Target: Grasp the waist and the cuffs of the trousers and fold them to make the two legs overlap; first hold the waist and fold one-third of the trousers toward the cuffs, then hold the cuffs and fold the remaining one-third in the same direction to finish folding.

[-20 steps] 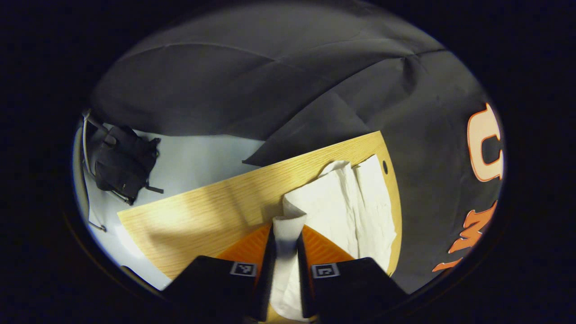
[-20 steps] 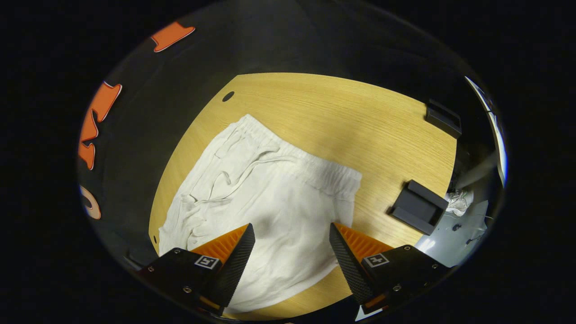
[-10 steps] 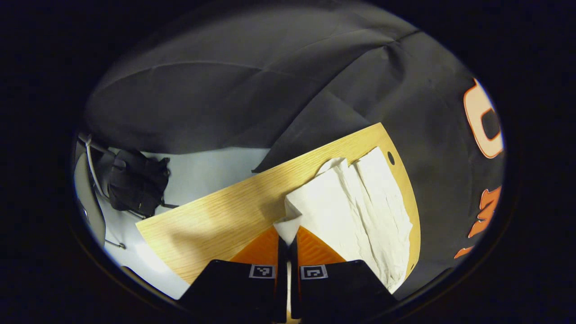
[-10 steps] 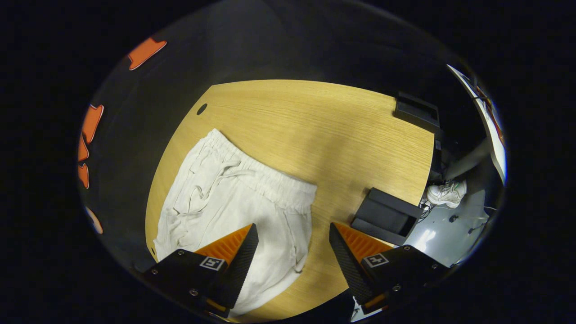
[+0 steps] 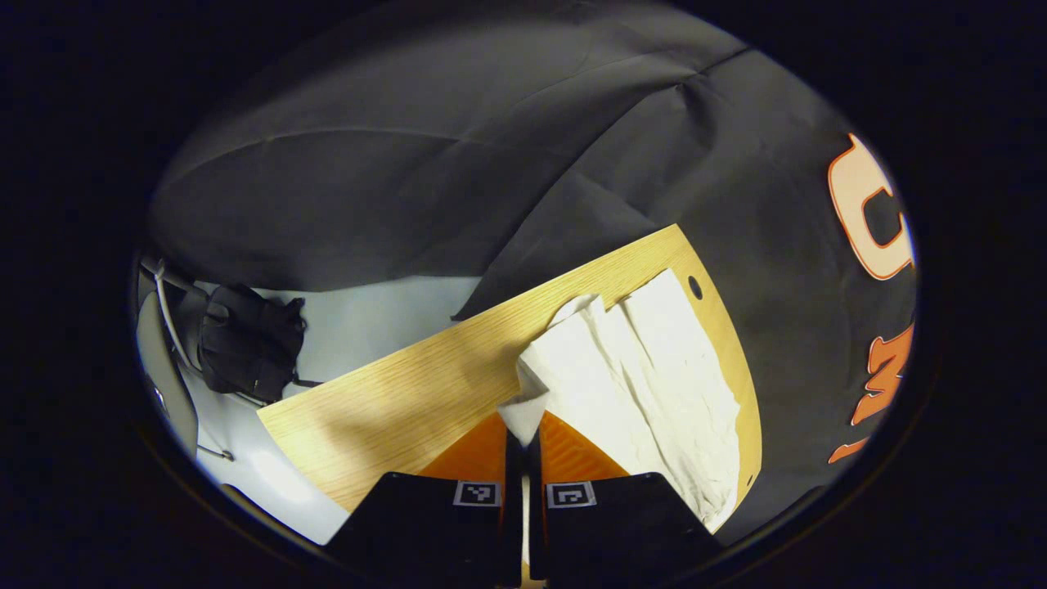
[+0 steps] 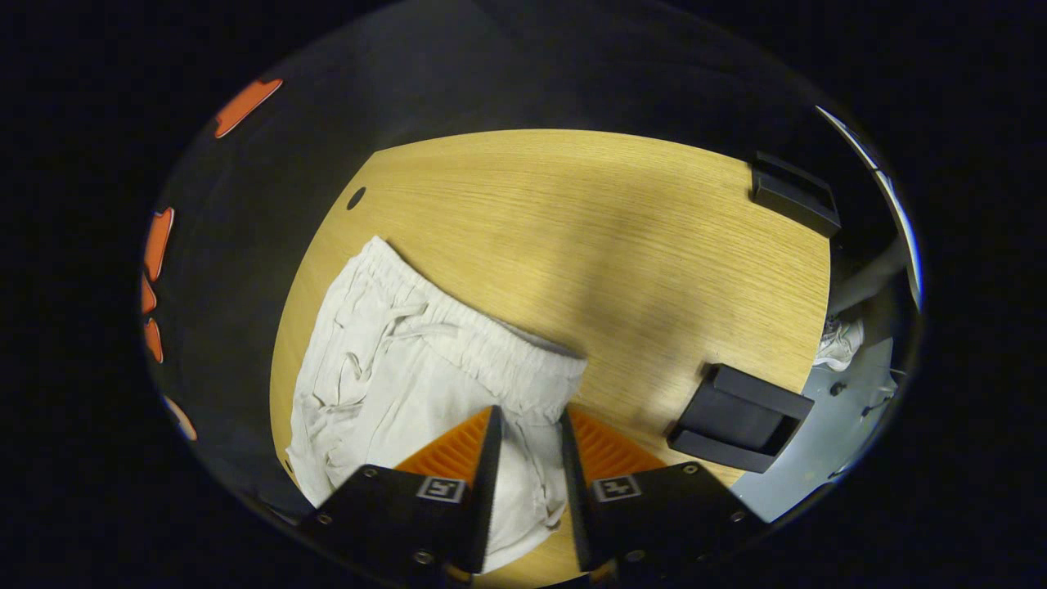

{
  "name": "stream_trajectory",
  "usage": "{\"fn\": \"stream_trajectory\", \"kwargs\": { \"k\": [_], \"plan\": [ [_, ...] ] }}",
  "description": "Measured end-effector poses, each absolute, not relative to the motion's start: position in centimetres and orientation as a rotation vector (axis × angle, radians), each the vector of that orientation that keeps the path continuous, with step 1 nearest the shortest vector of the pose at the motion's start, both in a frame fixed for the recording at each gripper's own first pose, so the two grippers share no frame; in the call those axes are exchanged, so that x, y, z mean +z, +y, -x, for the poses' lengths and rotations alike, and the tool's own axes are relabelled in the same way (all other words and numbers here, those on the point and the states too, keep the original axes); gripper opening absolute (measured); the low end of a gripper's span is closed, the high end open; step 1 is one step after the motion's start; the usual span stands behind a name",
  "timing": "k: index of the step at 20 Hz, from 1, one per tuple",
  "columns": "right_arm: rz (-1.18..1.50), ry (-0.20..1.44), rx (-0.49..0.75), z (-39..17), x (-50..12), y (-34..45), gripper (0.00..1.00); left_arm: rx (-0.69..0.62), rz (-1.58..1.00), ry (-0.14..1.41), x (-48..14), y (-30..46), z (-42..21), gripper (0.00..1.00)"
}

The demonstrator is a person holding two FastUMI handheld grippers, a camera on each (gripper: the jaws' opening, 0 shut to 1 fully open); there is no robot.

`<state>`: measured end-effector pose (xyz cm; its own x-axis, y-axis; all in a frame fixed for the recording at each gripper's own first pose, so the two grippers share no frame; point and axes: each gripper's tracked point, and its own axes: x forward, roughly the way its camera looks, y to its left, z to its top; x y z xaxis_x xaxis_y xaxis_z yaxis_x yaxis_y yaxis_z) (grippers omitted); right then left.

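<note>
**Trousers pinched at the cuff, waist corner between narrowed fingers**

The white, crinkled cloth trousers (image 5: 646, 368) lie on the light wood-grain table (image 5: 393, 401), along the edge next to the booth's black cloth wall. In the left gripper view, the legs stretch away toward a small dark hole (image 5: 695, 287) in the tabletop near its corner. The left hand-held gripper (image 5: 523, 433) has its fingers pressed together on a lifted point of the cuff end, and the white fabric rises out from between the tips.

In the right gripper view, the gathered elastic waistband (image 6: 483, 343) with its loose drawstring (image 6: 393, 327) faces the open middle of the table. The right hand-held gripper (image 6: 527, 425) stands over the waist corner with its fingers narrowed to a slim gap and white cloth between them. Whether both fingers actually press on the cloth cannot be told.

A black block-shaped holder (image 6: 740, 417) sits on the table just beside that corner, and a second black holder (image 6: 793, 200) rests at the table's far edge. Beyond the table, the left gripper view shows a black bag (image 5: 249, 348) on the pale floor (image 5: 368, 311).
</note>
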<state>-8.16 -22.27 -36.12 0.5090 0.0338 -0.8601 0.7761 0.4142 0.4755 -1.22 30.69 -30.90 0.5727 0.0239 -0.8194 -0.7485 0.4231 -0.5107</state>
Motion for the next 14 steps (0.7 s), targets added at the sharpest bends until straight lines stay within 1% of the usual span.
{"fn": "stream_trajectory", "kwargs": {
  "k": [1, 3, 5, 9, 13, 14],
  "plan": [
    [-1.111, 0.924, -0.567, 7.8, -36.0, -22.1, 0.22, 0.556, 1.029, 0.828, -30.3, 30.8, 1.1, 0.06],
    [-1.247, 0.843, -0.555, 6.6, -34.9, -22.0, 0.08, 0.556, 1.043, 0.815, -29.7, 31.0, 1.2, 0.07],
    [-1.303, 0.831, -0.531, 6.8, -34.1, -22.0, 0.04, 0.543, 1.049, 0.791, -28.6, 31.5, 0.4, 0.07],
    [-1.286, 0.816, -0.499, 6.8, -31.8, -23.1, 0.04, 0.503, 1.041, 0.743, -26.6, 32.3, -1.4, 0.06],
    [-1.321, 0.740, -0.465, 4.2, -28.5, -23.2, 0.03, 0.455, 1.029, 0.707, -24.3, 32.5, -3.8, 0.06],
    [-1.322, 0.724, -0.449, 3.6, -27.6, -23.2, 0.01, 0.443, 1.023, 0.705, -24.1, 32.5, -4.4, 0.07]
  ]
}}
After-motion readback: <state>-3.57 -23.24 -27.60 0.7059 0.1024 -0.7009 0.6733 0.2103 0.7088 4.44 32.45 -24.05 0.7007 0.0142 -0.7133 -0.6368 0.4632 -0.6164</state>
